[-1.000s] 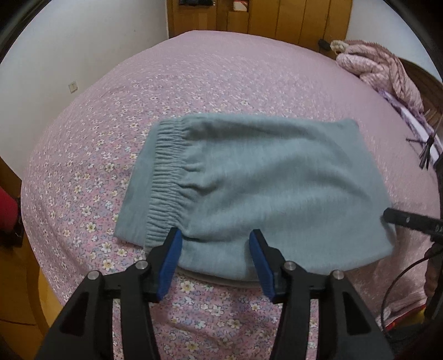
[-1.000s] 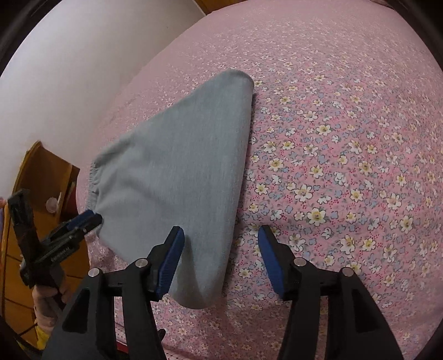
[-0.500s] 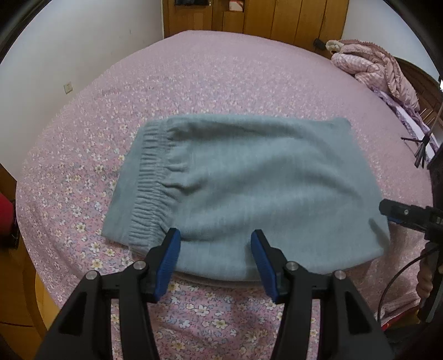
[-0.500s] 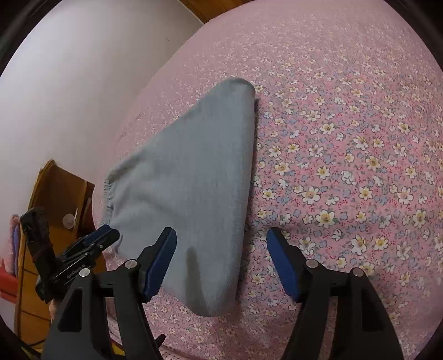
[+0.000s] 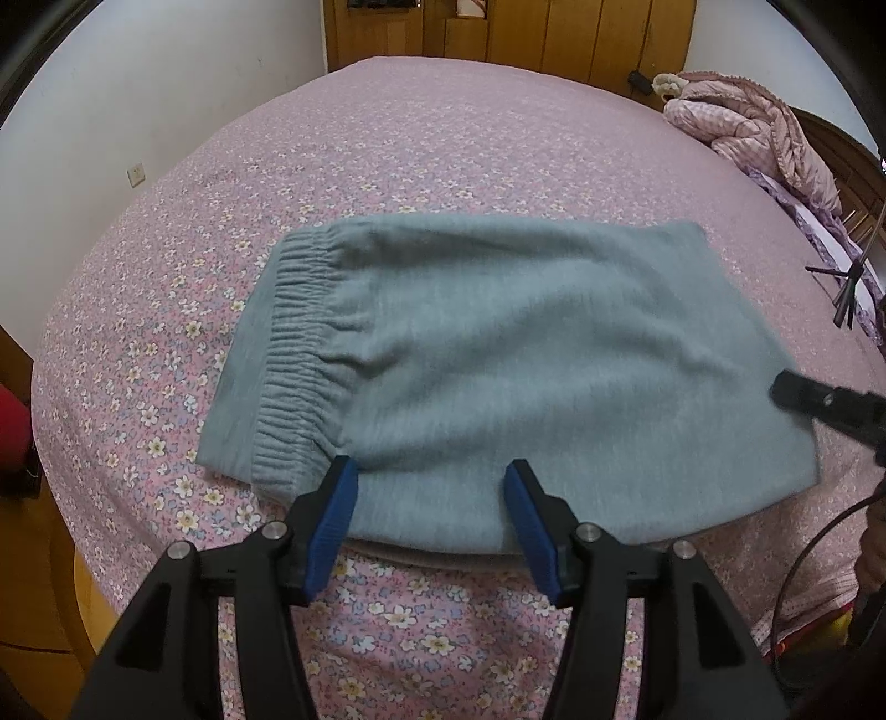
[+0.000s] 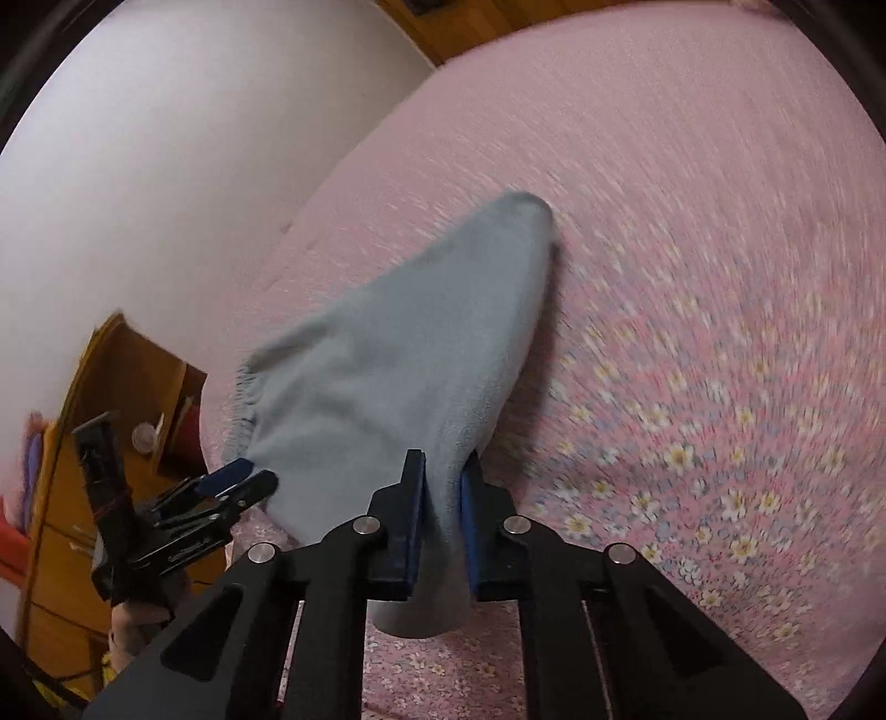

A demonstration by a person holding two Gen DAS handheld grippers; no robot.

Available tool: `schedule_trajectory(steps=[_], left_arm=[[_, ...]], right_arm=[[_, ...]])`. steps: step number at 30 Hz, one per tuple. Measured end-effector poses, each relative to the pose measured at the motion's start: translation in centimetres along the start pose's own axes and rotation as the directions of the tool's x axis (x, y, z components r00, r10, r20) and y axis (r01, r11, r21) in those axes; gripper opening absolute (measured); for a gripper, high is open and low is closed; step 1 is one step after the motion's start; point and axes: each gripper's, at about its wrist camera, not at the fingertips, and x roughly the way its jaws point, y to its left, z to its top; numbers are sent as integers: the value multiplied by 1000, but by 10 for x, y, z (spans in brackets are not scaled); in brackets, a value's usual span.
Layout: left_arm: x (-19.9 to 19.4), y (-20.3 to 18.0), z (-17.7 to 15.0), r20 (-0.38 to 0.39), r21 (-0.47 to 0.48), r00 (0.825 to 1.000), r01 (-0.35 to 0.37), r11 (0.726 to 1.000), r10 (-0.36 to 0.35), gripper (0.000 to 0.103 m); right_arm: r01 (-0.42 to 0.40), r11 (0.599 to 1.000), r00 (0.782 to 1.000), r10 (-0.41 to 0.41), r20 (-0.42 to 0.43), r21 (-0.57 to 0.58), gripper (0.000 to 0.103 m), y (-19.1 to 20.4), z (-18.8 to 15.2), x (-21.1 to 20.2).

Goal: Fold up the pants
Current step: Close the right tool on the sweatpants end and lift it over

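A pink floral bedsheet covers the bed. A crumpled pink quilted blanket lies at its far right corner, near wooden wardrobe panels. A white wall stands alongside.

Both wrist cams low, close over bed, sharing pants

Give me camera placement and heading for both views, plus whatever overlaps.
Left wrist: sits on the left gripper, facing across the floral bedsheet over the folded grey pants toward the wooden wardrobe; its own fingers are open, and the right gripper's tip shows at right.
Right wrist: sits on the right gripper, looking along the pants' folded end toward the white wall; its own fingers are shut on the fabric, and the left gripper shows at lower left.
Shared: pants, bedsheet, each other's gripper.
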Motion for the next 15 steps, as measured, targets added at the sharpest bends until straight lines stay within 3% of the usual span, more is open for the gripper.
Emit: schedule_trajectory(steps=[5, 15], left_arm=[[-10, 6, 0, 19, -19, 1000, 21, 1000, -21, 58], [-28, 41, 3, 42, -98, 999, -2, 995, 7, 58]], right_arm=[[17, 986, 1000, -15, 15, -163, 13, 45, 16, -9], [-29, 947, 999, 23, -22, -321, 13, 106, 40, 6]])
